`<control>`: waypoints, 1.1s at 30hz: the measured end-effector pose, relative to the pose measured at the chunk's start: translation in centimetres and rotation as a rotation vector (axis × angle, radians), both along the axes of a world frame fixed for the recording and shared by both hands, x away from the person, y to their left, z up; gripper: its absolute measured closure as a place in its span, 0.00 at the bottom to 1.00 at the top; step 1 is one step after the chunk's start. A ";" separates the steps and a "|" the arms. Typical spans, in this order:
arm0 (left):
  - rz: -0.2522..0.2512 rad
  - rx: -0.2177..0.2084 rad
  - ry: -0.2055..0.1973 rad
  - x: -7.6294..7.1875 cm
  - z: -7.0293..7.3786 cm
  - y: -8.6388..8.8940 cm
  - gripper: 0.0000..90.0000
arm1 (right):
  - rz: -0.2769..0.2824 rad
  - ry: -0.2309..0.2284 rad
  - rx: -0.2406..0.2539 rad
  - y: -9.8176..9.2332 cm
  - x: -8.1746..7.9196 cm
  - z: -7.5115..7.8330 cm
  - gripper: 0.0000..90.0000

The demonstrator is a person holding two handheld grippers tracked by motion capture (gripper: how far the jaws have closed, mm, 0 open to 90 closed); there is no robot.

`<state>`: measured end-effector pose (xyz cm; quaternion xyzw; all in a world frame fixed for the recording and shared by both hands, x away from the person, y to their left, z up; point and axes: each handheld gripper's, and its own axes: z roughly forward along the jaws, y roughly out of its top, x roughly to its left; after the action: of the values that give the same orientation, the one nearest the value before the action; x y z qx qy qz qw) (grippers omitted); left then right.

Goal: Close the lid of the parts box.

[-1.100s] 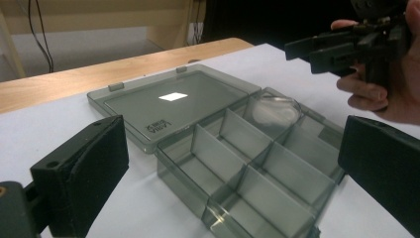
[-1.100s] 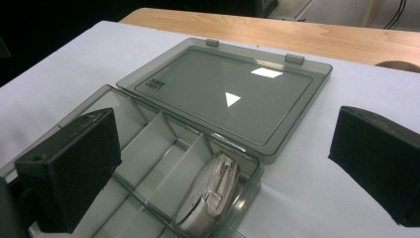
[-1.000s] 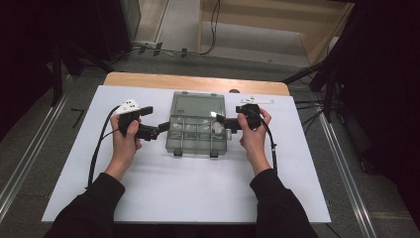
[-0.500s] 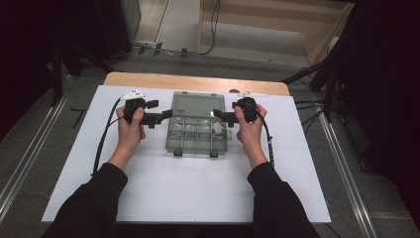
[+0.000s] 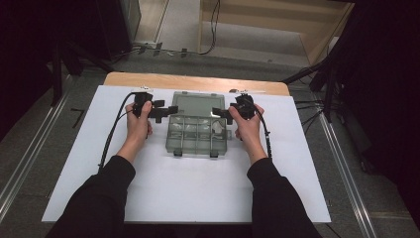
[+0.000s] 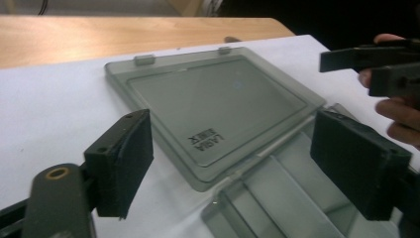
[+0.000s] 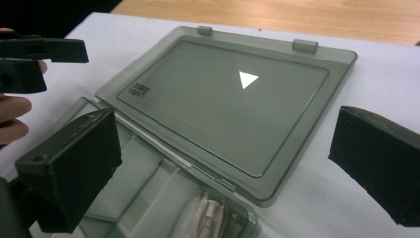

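Smoky clear plastic box (image 5: pixel 198 130), flat rectangular lid (image 6: pixel 218 106)

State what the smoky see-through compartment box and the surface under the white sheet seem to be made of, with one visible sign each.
Smoky grey see-through compartment box: probably hard plastic, glossy; the white sheet shows through its flat-lying lid, which mirrors a bright light and carries moulded lettering. Light brown table top: seemingly wood or wood-look laminate, matt; faint grain streaks run along it.
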<state>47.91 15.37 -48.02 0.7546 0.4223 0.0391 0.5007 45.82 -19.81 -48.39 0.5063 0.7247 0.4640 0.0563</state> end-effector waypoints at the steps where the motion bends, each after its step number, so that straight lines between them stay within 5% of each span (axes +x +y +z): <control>1: 0.003 0.010 0.010 0.2 -0.2 -0.1 0.19 | 0.000 0.011 0.007 0.0 0.2 -0.1 0.00; 14: 0.103 0.049 0.108 1.3 -0.9 -1.2 0.30 | -0.063 0.079 -0.004 0.4 1.2 -1.3 0.20; 21: 0.096 0.036 0.143 1.5 -1.6 -1.5 0.41 | -0.069 0.103 -0.015 0.4 1.5 -1.9 0.29; 33: 0.120 0.042 0.183 1.6 -2.4 -2.5 0.41 | -0.088 0.157 -0.045 0.8 1.9 -2.8 0.32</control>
<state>49.47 12.92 -50.45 0.7387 0.5097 0.0089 0.4409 47.73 -19.06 -51.19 0.5711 0.7142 0.4034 0.0313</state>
